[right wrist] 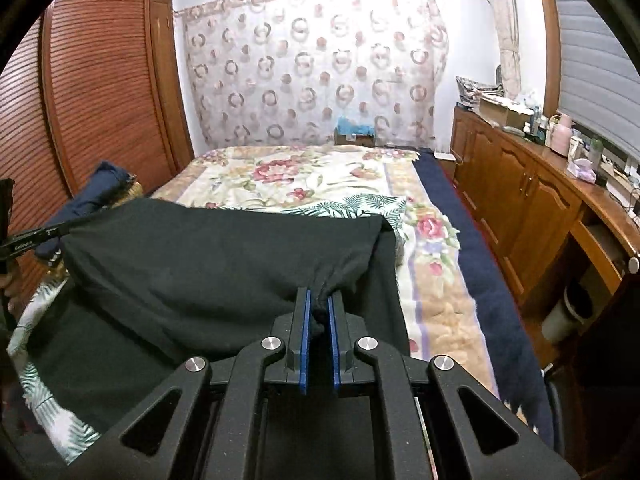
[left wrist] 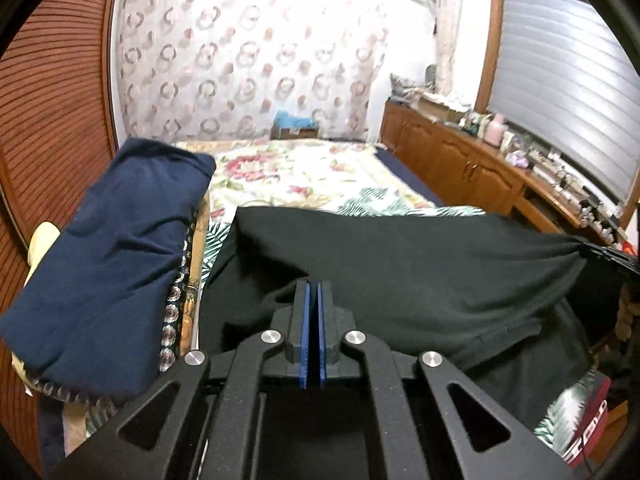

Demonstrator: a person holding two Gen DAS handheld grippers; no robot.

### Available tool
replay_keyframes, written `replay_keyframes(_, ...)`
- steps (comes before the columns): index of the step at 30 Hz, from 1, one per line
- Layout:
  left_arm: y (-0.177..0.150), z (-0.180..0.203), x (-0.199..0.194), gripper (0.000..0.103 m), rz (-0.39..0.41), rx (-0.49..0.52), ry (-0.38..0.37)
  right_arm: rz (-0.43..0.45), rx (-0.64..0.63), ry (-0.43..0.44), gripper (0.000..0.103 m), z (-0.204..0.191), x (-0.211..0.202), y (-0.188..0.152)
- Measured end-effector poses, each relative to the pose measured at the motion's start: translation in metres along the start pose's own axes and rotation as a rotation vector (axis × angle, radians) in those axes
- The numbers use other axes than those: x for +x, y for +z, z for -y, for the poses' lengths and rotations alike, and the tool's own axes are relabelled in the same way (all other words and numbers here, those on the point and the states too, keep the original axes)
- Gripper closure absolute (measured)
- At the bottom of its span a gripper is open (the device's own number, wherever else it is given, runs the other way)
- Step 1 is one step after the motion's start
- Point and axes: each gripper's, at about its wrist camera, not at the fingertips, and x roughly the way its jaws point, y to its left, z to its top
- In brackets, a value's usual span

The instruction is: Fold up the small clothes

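- Holding the black garment (left wrist: 400, 264) stretched above the bed (right wrist: 320, 176), left tool (left wrist: 313, 292) and right tool (right wrist: 319, 300) each clenched on an edge.
- Folding not yet done; navy folded cloth (left wrist: 108, 248) lies beside.

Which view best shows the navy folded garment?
The left wrist view: the navy garment fills the left side, on a stack beside the black garment. The right wrist view shows only its far end behind the black cloth.

Even indoor lighting, moderately bright, strong fisheye bowing with black corner vignette, slight motion blur on background, black garment (left wrist: 400, 264) underexposed
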Motion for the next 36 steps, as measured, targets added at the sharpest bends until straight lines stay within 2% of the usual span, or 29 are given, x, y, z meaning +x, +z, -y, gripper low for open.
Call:
replay_keyframes(7,-0.019,0.019,-0.040,0.099,0.023,0.015,-0.054,-0.037,-0.008,0.036,0.095,0.013,-0.035,-0.017)
replay_keyframes(11,-0.030,0.029,-0.054,0.099,0.014,0.015,-0.086,-0.070,-0.022,0.020,0.095,0.019,-0.053,-0.022)
replay_keyframes(16,-0.046,0.030,-0.044,0.099,-0.045,0.012,-0.085,-0.176,0.001,0.028,0.095,0.014,-0.036,-0.034)
replay_keyframes(19,-0.056,0.025,-0.030,0.099,-0.096,0.003,-0.048,-0.227,0.009,0.015,0.095,0.013,-0.023,-0.042)
replay_keyframes(21,-0.061,0.021,-0.027,0.098,-0.119,-0.008,-0.046,-0.256,0.020,0.010,0.089,0.016,-0.014,-0.042)
replay_keyframes(22,-0.063,0.019,-0.027,0.096,-0.128,-0.011,-0.040,-0.256,0.015,0.003,0.089,0.017,-0.012,-0.040)
replay_keyframes(23,-0.065,0.017,-0.027,0.084,-0.132,-0.011,-0.033,-0.251,0.009,-0.007,0.085,0.020,-0.010,-0.035)
replay_keyframes(24,-0.067,0.015,-0.027,0.068,-0.135,-0.013,-0.028,-0.245,0.001,-0.024,0.081,0.019,-0.011,-0.032)
replay_keyframes(25,-0.069,0.011,-0.026,0.062,-0.139,-0.016,-0.027,-0.235,-0.007,-0.040,0.079,0.019,-0.009,-0.027)
replay_keyframes(27,-0.073,0.006,-0.025,0.060,-0.154,-0.021,-0.025,-0.213,-0.018,-0.050,0.070,0.015,-0.007,-0.019)
replay_keyframes(30,-0.076,0.000,-0.018,0.060,-0.162,-0.033,0.002,-0.182,-0.036,-0.049,0.063,0.003,0.002,-0.009)
replay_keyframes(36,-0.074,-0.001,0.011,0.060,-0.203,-0.011,0.017,-0.191,-0.062,-0.002,0.063,-0.023,0.055,-0.012)
